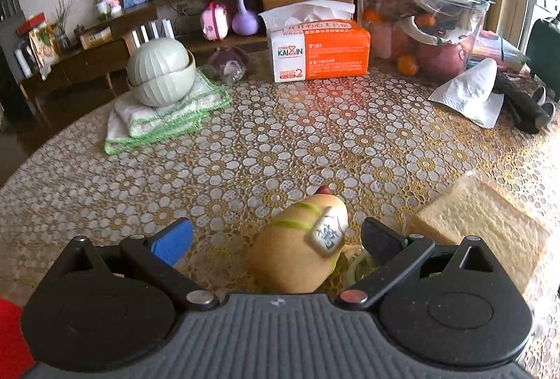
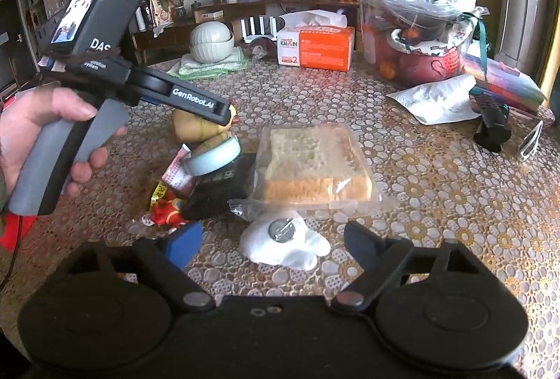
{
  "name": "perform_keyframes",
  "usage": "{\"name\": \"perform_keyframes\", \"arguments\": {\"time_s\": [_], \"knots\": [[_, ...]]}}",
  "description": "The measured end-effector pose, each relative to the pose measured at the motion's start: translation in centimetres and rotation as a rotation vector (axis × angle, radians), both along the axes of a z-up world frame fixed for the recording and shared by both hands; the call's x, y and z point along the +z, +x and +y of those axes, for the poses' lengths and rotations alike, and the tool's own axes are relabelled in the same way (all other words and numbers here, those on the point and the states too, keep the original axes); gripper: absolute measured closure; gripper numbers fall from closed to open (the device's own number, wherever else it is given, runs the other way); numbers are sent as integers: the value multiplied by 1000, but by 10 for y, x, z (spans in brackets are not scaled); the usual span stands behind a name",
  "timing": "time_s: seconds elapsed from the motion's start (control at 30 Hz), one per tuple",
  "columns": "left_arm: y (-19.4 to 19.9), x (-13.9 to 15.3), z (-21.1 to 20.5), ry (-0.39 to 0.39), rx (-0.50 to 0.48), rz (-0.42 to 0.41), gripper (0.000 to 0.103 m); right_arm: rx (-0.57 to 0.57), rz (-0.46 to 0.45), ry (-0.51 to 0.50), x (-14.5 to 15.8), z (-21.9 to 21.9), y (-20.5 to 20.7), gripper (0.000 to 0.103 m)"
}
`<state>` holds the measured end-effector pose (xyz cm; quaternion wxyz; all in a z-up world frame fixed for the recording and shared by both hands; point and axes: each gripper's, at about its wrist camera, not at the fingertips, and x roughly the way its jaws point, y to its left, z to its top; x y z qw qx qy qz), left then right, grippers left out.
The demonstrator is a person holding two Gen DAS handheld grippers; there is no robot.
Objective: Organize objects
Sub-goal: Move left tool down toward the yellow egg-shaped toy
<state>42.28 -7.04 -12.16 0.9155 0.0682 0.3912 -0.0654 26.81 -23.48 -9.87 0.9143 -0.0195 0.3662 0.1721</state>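
Both grippers gape wide: the left gripper [image 1: 276, 239] straddles a tan plush toy with green stripes [image 1: 301, 253], untouched, just left of the bagged sliced bread [image 1: 490, 225]; the right gripper [image 2: 273, 246] hovers before that bread.

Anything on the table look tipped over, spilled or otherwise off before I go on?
The jar with the pale blue lid lies tilted in the heap beside the bagged bread. A crumpled white tissue lies loose near the fruit bag. Nothing looks spilled.

Lace-covered table [image 1: 245, 151], bagged bread [image 2: 315, 165], tissues [image 1: 320, 51]
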Motion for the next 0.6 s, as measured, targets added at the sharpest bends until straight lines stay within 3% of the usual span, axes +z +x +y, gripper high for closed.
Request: {"name": "perform_keyframes", "arguments": {"time_s": [0.3,0.47,0.53,0.6], "knots": [[7,-11,3,-26,3,8,2,-4,11,-14,-12,6,9,26],[3,-11,1,-43,-23,6,26,-26,6,-37,-15,7,10,37],[1,-9,1,-60,-35,8,43,-39,7,-48,-15,7,10,46],[0,-8,-1,-57,-39,5,45,-42,6,-44,-15,6,8,48]]}}
